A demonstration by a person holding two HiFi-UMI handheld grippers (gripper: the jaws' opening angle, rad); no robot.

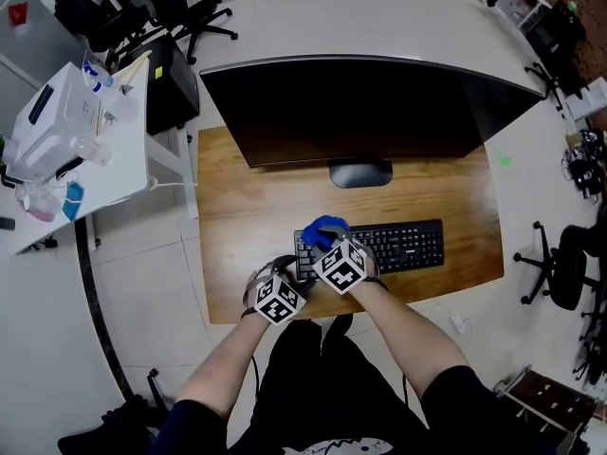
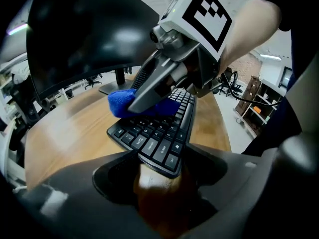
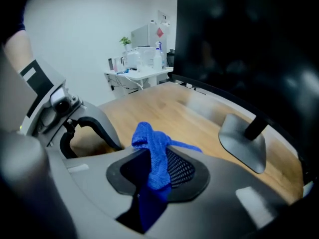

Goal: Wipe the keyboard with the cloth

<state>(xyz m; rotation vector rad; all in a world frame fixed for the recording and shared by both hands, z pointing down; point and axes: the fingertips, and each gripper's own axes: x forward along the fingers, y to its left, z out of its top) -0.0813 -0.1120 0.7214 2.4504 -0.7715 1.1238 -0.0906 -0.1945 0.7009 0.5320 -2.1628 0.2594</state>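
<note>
Two grippers meet at the left end of the black keyboard (image 1: 391, 245), which lies toward 5 o'clock on the wooden desk (image 1: 247, 207), in front of the monitor (image 1: 360, 112). The right gripper (image 3: 155, 176) has its jaws pressed together on the blue cloth (image 3: 153, 156). A bunched fold stands up out of the pinch and a tail hangs below it. In the head view the cloth rests on the keys at the keyboard's 9 o'clock end. The left gripper (image 2: 160, 179) comes in from 7 o'clock, and its jaws bracket the near corner of the keyboard and look closed on it, as if to steady it.

The cloth is soft, light and limp. It will drape and fold under itself, so pinching it at a gathered bunch, as now, leaves loose fabric to drag over the keys. Too little fabric ahead of the jaws and hard plastic would scrape the keycaps instead.

The keyboard is stiff but light and thin, and probably slides easily on the smooth wood — hence the sense of a hold at its corner. Its raised keys are likely to snag the cloth and depress under pressure, so strokes along the rows toward 3 o'clock, with gentle downward load, seem the safest approach.
</note>
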